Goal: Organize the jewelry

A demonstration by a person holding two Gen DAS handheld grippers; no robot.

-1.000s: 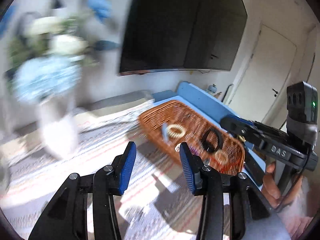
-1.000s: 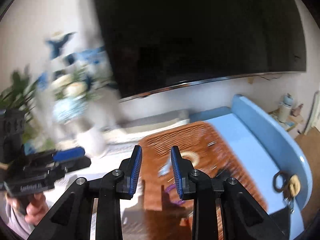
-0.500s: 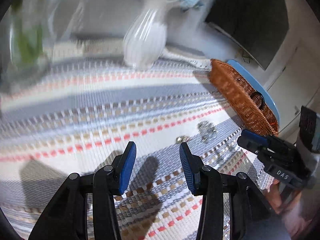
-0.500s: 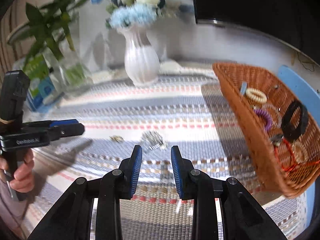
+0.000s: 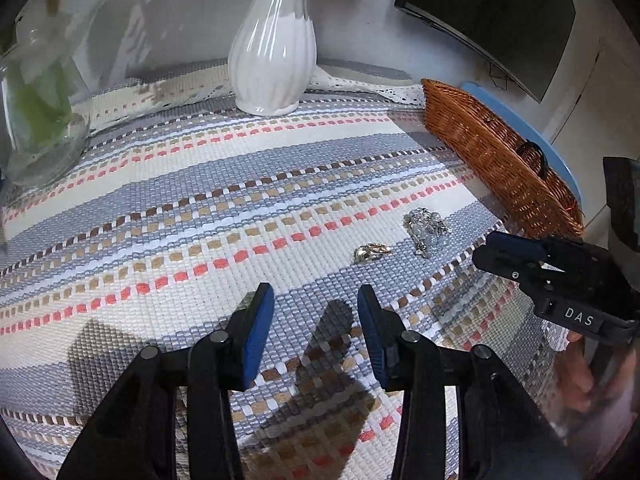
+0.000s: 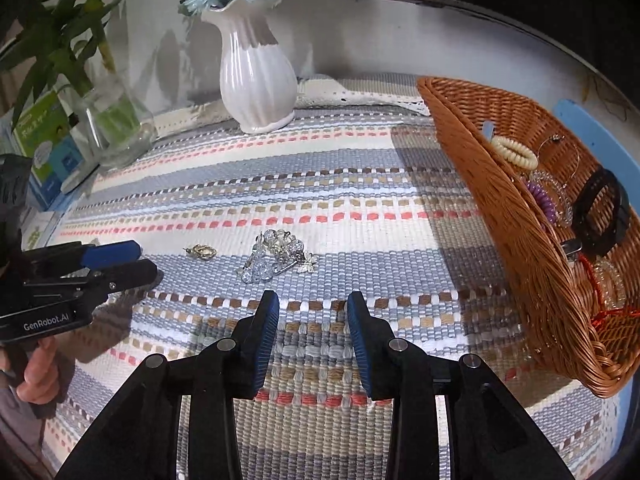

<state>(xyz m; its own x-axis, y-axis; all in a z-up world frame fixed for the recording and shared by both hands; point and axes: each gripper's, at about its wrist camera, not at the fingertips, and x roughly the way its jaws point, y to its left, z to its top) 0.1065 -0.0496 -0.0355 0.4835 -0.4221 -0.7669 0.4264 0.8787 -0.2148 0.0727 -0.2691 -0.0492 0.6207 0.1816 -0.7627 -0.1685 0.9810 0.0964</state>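
Both empty, the right claw (image 6: 313,314) is gaping wide near the crystal bracelet (image 6: 276,256) left of the wicker basket (image 6: 520,240), the left claw (image 5: 316,308) likewise; straddling the whole cluster before pinching should serve best.

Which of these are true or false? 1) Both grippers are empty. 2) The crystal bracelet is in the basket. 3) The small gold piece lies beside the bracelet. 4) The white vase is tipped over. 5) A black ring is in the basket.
1) True: the left gripper and right gripper are open, holding nothing.
2) False: the crystal bracelet lies on the striped cloth, outside the basket.
3) True: the gold piece lies near it, apart.
4) False: the white vase stands upright.
5) True: the black ring is inside.
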